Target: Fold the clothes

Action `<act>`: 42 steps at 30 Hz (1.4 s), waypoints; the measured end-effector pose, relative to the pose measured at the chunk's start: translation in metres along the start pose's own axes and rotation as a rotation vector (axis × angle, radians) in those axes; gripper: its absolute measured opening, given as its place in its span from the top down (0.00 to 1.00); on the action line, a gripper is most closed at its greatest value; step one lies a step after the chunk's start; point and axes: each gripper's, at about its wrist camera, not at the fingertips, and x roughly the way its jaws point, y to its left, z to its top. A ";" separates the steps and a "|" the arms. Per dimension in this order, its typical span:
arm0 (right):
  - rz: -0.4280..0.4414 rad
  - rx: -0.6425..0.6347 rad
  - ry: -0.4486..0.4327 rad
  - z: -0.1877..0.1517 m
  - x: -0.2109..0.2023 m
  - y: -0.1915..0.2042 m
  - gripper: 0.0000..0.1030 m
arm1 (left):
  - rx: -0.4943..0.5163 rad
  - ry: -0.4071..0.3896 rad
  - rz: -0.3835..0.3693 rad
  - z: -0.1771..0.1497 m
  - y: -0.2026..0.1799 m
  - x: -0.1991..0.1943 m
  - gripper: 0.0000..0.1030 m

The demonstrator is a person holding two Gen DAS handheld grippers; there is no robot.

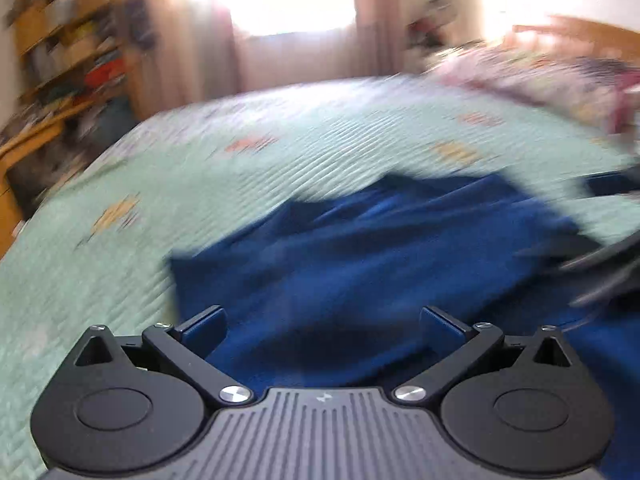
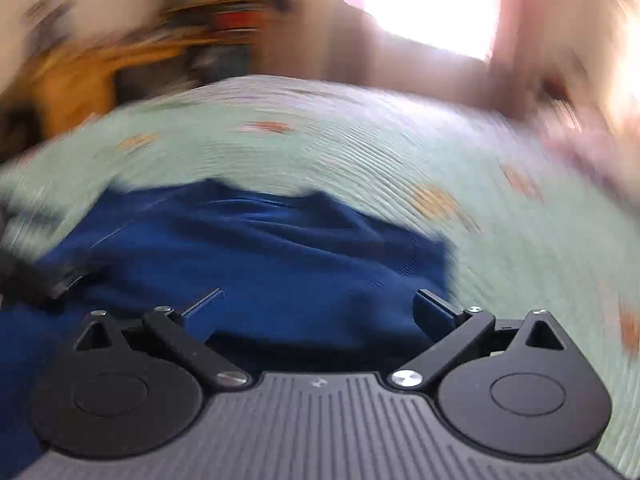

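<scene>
**Blue garment rumpled on bed, both claws spread**

Blue garment (image 1: 380,248) lies creased on the mint quilt (image 1: 280,152), near its front edge. Left gripper (image 1: 323,326) and right gripper (image 2: 318,312) hang over the cloth, fingers wide apart, nothing held. Pics v. blurred. Can't tell if it's half-folded or just dumped. Either way: pinch edges/corners, not mid-fabric, and keep both sides level w/ tension even.
</scene>
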 end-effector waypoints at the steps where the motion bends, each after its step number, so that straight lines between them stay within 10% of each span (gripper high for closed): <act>1: -0.006 -0.058 -0.011 0.003 0.005 0.015 0.05 | 0.074 -0.001 0.011 0.003 -0.018 0.000 0.01; 5: 0.025 0.011 0.146 -0.011 0.056 -0.013 0.04 | 0.122 0.200 0.045 -0.020 -0.029 0.040 0.00; 7: 0.023 0.053 0.132 -0.022 0.042 -0.038 0.04 | -0.083 0.219 -0.013 -0.029 0.005 0.031 0.01; 10: -0.070 0.097 0.139 -0.035 -0.007 -0.069 0.03 | -0.138 0.205 0.038 -0.035 0.025 0.004 0.01; 13: 0.023 0.173 0.037 -0.045 -0.045 -0.079 0.03 | -0.194 0.172 -0.010 -0.041 0.029 -0.022 0.01; 15: 0.110 0.167 0.009 -0.048 -0.059 -0.064 0.03 | -0.168 0.207 0.008 -0.046 0.018 -0.024 0.01; 19: 0.155 0.058 0.247 -0.076 -0.044 -0.039 0.03 | -0.142 0.296 0.073 -0.064 0.000 -0.032 0.01; 29: 0.078 0.138 0.176 -0.176 -0.203 -0.060 0.03 | -0.129 0.341 0.036 -0.123 -0.048 -0.127 0.01; 35: 0.091 0.101 0.138 -0.165 -0.223 -0.036 0.03 | -0.085 0.382 0.031 -0.139 -0.061 -0.166 0.01; 42: 0.134 0.084 0.120 -0.144 -0.223 -0.010 0.03 | 0.009 0.251 -0.069 -0.126 -0.080 -0.178 0.01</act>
